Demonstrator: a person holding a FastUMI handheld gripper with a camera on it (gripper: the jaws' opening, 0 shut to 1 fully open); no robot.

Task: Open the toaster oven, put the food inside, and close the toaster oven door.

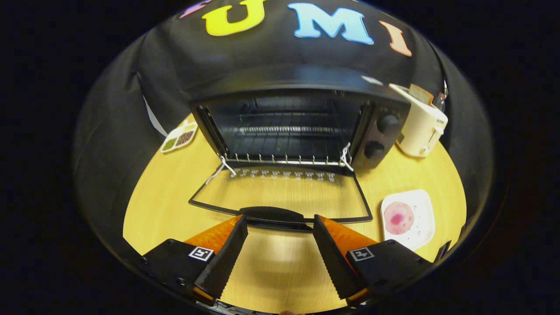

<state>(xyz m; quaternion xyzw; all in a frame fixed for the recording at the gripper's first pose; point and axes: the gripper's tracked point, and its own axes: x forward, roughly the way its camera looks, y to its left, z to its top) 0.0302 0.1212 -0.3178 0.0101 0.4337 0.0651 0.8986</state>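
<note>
**Oven Door Down, Food Waiting on the Bench**

The toaster oven [302, 127] stands at the back of the pale wooden bench [280, 267] with its glass door [280, 192] folded flat toward the onlooker, wire rack [286, 131] bared inside the dark cavity. The tool [280, 236] hangs released just short of the door's black handle [273, 215], its two ridged fingers spread wide with nothing between them, their tips flanking the handle's ends without clearly touching. That spacing suggests the opening step is done and the tool is free to fetch the food.

The food [398, 218], a round pink slice with a darker centre, lies on a white square plate [422, 205] on the bench to the right of the door, near the tool's right finger. Two round black knobs [381, 136] sit on the oven's right panel. Beside the oven stands a cream toaster [422, 127] with a slice of bread poking from its slot; to the oven's left rests a small divided dish [179, 137] of coloured fillings. The door's smooth pane shows the wood grain through it.
</note>
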